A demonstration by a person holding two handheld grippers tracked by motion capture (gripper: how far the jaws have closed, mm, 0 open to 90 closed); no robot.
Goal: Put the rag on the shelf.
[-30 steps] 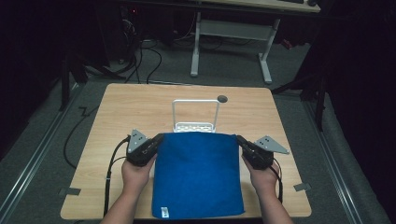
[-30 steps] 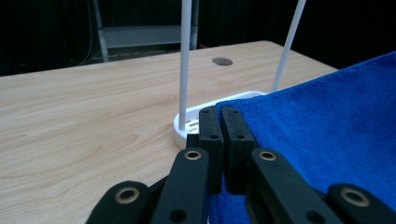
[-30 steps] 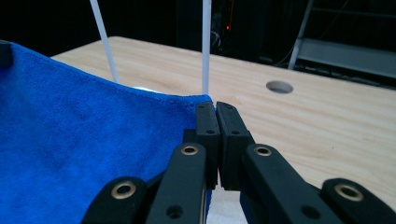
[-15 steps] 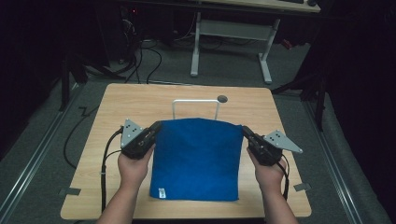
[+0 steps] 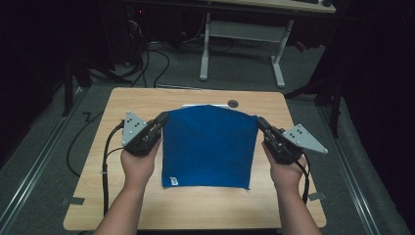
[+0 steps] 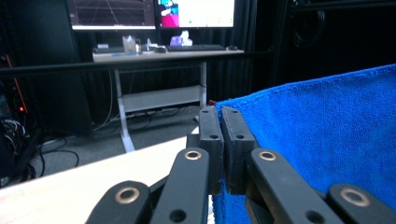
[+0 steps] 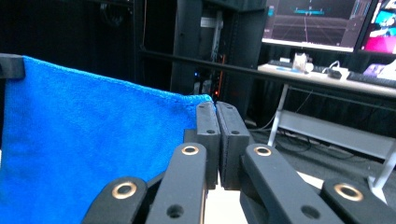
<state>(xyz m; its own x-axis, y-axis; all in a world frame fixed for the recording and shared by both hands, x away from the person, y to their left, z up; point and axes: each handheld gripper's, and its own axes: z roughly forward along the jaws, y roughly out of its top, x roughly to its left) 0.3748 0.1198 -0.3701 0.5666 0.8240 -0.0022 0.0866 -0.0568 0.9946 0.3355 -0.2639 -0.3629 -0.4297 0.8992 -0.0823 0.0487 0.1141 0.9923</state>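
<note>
Surface [image 5: 98,196]: a pale wooden top in a dark room, carrying the work; a desk with monitors [image 6: 149,11] stands well beyond its far edge.

Blue cloth [image 5: 208,147]: a square terry towel, held up by its two far corners and stretched between them, its near edge resting on the surface. The top hem sags slightly in the middle, which suggests the pull is firm but not tight. A small white tag [image 5: 172,181] sits at the near left corner.

White rack [image 5: 205,105]: a thin strip of it peeks above the raised hem, just behind the cloth; the rest is hidden.

Left claw [image 5: 163,117]: clamped shut on the far left corner of the cloth. In the left gripper view the jaws stand pressed together with blue terry pinched between them [image 6: 223,140].

Right claw [image 5: 260,121]: likewise closed on the far right corner, the jaws meeting on the hem in the right gripper view [image 7: 217,140].

Hands: each grips its tool from behind, level and set apart at the cloth's full width.

Reading: holding both corners at one height keeps the sheet flat and square, the likely set-up for folding it or laying it over the rack.
</note>
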